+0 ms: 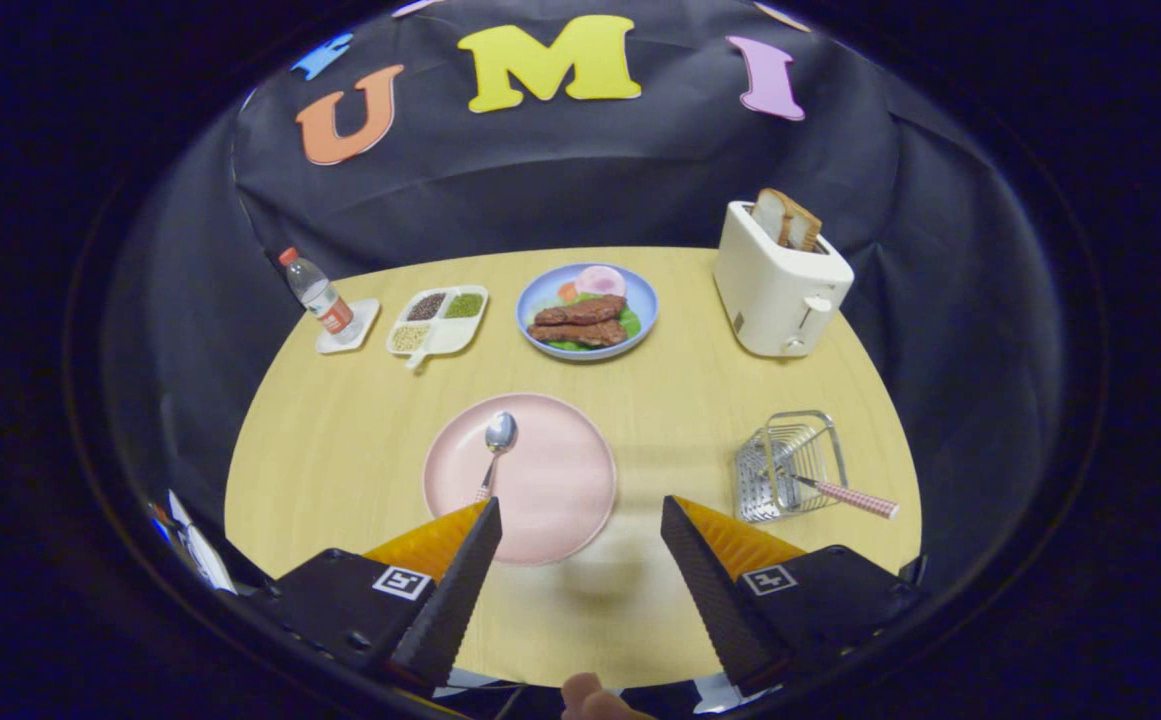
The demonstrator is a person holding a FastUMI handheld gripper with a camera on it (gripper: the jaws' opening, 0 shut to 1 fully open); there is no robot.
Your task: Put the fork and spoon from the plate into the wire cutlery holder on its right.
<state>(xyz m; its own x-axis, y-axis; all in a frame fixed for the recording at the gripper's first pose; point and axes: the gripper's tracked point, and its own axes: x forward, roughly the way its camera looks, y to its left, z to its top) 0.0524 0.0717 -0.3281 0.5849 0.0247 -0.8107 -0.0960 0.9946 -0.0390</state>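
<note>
A pink plate (550,480) lies on the wooden table just ahead of my gripper (580,515). A metal spoon (496,445) rests on the plate's left part, bowl pointing away, its handle end running behind my left finger (460,580). To the plate's right stands the wire cutlery holder (785,465). A utensil with a red-checked handle (845,497) sits in it, leaning out to the right; its head is hidden among the wires. My gripper is open, with nothing between the fingers.
At the back of the table stand a water bottle (318,295) on a coaster, a divided dish of grains (438,320), a blue plate of food (587,310) and a white toaster (778,280) with bread in it. A fingertip (590,695) shows below the gripper.
</note>
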